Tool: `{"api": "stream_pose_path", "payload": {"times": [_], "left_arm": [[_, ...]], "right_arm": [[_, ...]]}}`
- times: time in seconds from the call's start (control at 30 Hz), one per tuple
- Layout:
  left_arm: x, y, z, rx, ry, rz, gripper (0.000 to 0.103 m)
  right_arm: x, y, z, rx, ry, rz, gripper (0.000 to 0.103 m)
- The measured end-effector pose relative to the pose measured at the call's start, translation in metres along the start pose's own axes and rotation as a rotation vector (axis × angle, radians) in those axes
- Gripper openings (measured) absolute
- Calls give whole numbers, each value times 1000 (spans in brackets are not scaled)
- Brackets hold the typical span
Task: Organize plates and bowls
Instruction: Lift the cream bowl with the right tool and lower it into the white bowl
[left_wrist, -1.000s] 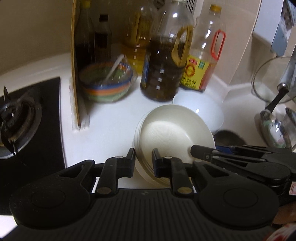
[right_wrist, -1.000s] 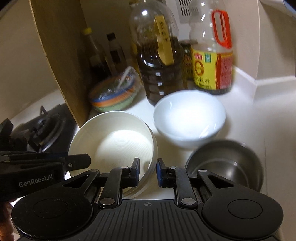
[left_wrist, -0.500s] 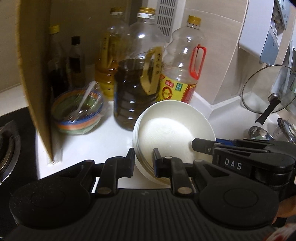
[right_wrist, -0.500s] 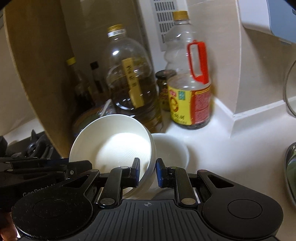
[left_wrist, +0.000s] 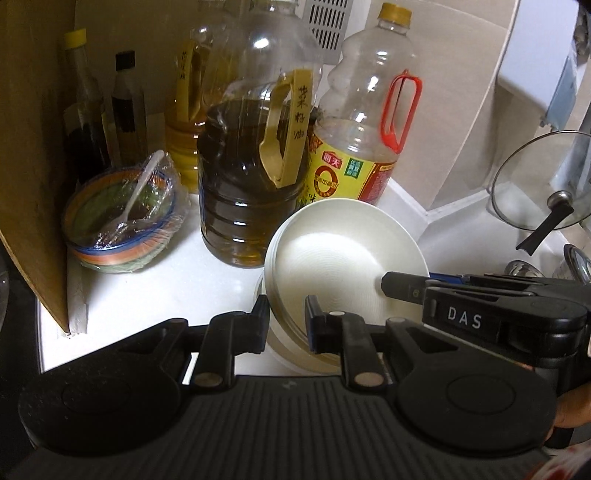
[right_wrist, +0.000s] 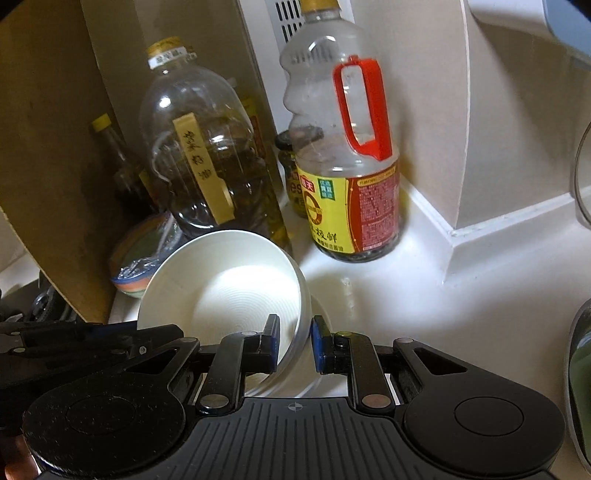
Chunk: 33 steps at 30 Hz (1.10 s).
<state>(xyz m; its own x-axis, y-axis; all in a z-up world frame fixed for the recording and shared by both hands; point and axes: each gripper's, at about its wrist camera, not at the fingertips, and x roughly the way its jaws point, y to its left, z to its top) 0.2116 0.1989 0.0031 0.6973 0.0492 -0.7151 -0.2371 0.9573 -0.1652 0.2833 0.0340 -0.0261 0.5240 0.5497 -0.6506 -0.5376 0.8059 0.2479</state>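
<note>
A cream ribbed bowl (left_wrist: 347, 258) hangs tilted over the white counter, held from both sides. My left gripper (left_wrist: 286, 321) is shut on its near-left rim. My right gripper (right_wrist: 294, 339) is shut on the right rim of the same bowl (right_wrist: 236, 284), and its fingers (left_wrist: 399, 286) reach in from the right in the left wrist view. The left gripper's fingers (right_wrist: 159, 332) show at the left edge of the right wrist view. Just under the held bowl, a sliver of a plain white bowl (left_wrist: 260, 291) shows; most of it is hidden.
Close behind stand a large dark oil bottle (left_wrist: 251, 177), a red-handled soy sauce bottle (left_wrist: 362, 122) and smaller bottles. A striped bowl (left_wrist: 118, 221) under plastic wrap sits left, beside a wooden board (left_wrist: 26, 147). A glass lid (left_wrist: 543, 184) leans right. A metal bowl's edge (right_wrist: 580, 369) is at right.
Both grippers carried the cream bowl to the right and toward the back corner bottles. The white bowl slid beneath it, the steel bowl left the right wrist view, and the stove dropped out on the left.
</note>
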Motion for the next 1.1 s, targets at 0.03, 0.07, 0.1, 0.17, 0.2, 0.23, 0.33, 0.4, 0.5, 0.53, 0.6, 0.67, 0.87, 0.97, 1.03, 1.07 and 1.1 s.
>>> {"api": "stream_pose_path", "payload": {"times": [0.03,0.07,0.1,0.17,0.2,0.23,0.33,0.4,0.5,0.53,0.6,0.67,0.87,0.97,1.03,1.07,1.1], "left_arm": [[2,0,0,-1,4,2,18],[4,-1,0,-3,8,5,18],[6,-1,0,-5,12,6,18],[10,-1,1,-9,23,6,18],[12,-1,0,-12,27,6,18],[13,-1,0,-14,33,6,18],[17,-1,0,-22,45,3,18],[19,-1,0,-30,52,-1,18],[22,0,-1,-39,63,-2,19],[22,0,-1,-43,67,-3,20],[23,1,-2,-49,70,-5,21],[22,1,-2,-49,66,-9,24],[20,1,-2,-49,57,7,33],[18,1,-3,-45,49,25,33],[14,2,-3,-44,39,28,33],[13,2,-3,-44,35,28,33],[11,1,-3,-43,30,30,33]], "right_arm": [[2,-1,0,0,3,-1,19],[4,-1,1,-2,7,-2,19],[6,-2,1,-1,11,-2,19],[10,-4,2,2,20,-2,19],[11,-5,3,3,26,-2,19],[13,-6,3,4,31,-3,19],[16,-10,4,9,44,-1,19],[18,-12,4,14,51,-1,19],[20,-14,5,21,59,8,19],[21,-14,5,24,61,9,19],[22,-15,6,26,60,7,19],[22,-16,7,25,54,0,19],[20,-17,7,27,50,-4,19],[19,-17,6,25,53,-4,19],[18,-17,5,28,51,-4,19],[17,-17,5,30,50,-4,19],[16,-17,4,31,49,-3,19]]}}
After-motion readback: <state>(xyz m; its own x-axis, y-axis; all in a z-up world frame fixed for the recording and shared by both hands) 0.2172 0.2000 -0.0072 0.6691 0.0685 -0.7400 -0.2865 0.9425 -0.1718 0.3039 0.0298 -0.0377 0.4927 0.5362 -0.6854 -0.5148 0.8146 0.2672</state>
